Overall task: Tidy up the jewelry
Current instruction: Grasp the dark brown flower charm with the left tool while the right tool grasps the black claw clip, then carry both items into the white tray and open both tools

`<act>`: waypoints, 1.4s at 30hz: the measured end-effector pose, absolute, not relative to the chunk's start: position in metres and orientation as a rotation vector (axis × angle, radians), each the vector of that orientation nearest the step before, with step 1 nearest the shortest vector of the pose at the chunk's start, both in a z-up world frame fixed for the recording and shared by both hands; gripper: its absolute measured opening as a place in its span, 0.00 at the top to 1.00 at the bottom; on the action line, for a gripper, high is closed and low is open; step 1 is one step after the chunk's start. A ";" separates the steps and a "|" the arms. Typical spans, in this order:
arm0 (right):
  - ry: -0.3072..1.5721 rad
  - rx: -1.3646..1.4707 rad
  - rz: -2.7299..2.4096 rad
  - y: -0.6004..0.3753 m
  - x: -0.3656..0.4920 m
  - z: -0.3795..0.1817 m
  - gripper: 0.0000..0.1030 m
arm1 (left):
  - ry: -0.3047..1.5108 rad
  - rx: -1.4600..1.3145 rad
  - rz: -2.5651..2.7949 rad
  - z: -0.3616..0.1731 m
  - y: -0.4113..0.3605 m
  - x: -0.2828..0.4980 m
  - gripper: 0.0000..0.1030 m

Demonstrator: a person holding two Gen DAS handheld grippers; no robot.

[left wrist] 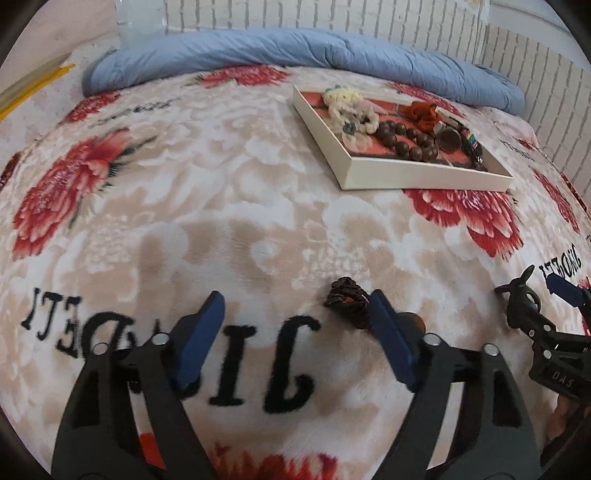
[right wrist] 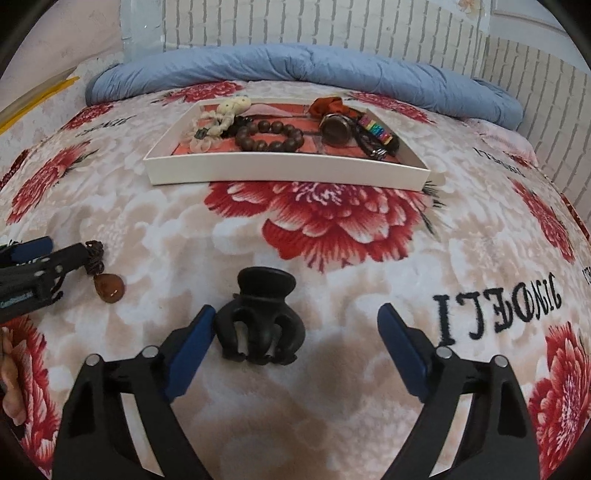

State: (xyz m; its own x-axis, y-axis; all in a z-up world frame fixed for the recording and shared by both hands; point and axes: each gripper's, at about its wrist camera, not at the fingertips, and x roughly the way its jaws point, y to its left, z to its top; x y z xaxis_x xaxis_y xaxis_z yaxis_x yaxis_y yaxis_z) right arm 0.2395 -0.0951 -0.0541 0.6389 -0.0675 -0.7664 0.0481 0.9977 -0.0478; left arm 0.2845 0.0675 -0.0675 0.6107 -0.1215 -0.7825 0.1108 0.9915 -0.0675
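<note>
A white shallow tray (left wrist: 424,177) (right wrist: 284,171) on the flowered blanket holds a brown bead bracelet (right wrist: 273,136), a cream knotted piece (right wrist: 225,114), a rainbow cord bracelet (right wrist: 376,134) and other pieces. My left gripper (left wrist: 295,317) is open low over the blanket; a dark braided cord with an amber pendant (left wrist: 349,304) (right wrist: 109,286) lies just outside its right finger. My right gripper (right wrist: 295,328) is open; a black claw hair clip (right wrist: 262,321) lies between its fingers, close to the left one. The clip also shows in the left wrist view (left wrist: 521,295).
A rolled blue quilt (left wrist: 295,51) (right wrist: 295,70) lies along the far edge of the bed, against a white brick-pattern wall (right wrist: 332,22). A yellow strip (left wrist: 37,85) sits at the far left. The two grippers are side by side.
</note>
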 end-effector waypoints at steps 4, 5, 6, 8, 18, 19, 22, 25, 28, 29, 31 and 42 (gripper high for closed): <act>0.891 -0.010 -0.043 -0.095 0.242 -0.058 0.29 | 0.914 -0.031 -0.154 -0.072 0.066 0.289 0.27; 0.898 -0.004 -0.032 -0.095 0.244 -0.059 0.35 | 0.914 -0.026 -0.157 -0.073 0.064 0.289 0.28; 0.909 0.001 -0.022 -0.095 0.245 -0.061 0.42 | 0.915 -0.020 -0.157 -0.073 0.062 0.290 0.28; 0.926 0.016 -0.006 -0.095 0.248 -0.065 0.51 | 0.919 -0.010 -0.166 -0.075 0.057 0.291 0.31; 0.907 0.057 0.013 -0.104 0.246 -0.062 0.54 | 0.925 -0.027 -0.231 -0.076 0.050 0.293 0.73; 0.902 0.054 0.011 -0.106 0.245 -0.061 0.54 | 0.923 -0.020 -0.237 -0.076 0.047 0.292 0.77; 0.890 0.059 0.012 -0.113 0.245 -0.057 0.54 | 0.914 0.016 -0.218 -0.074 0.041 0.289 0.77; 0.882 0.060 0.022 -0.120 0.247 -0.055 0.54 | 0.906 0.014 -0.206 -0.073 0.041 0.286 0.79; 0.872 0.060 0.033 -0.129 0.250 -0.054 0.54 | 0.886 0.025 -0.188 -0.068 0.041 0.281 0.80; 0.867 0.061 0.038 -0.133 0.252 -0.052 0.54 | 0.872 0.030 -0.178 -0.066 0.040 0.279 0.80; 0.855 0.055 0.046 -0.138 0.255 -0.049 0.54 | 0.842 0.029 -0.159 -0.060 0.041 0.276 0.81; 0.747 0.039 0.084 -0.176 0.284 -0.008 0.54 | 0.624 0.025 -0.190 0.012 0.014 0.274 0.82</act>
State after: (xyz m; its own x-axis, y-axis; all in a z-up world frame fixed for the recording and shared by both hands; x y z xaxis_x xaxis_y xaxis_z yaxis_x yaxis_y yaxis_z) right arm 0.2843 -0.1763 -0.0083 0.7307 0.0907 -0.6767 -0.0628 0.9959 0.0656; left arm 0.2741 0.0140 0.0118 0.7947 -0.1689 -0.5830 0.1840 0.9823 -0.0337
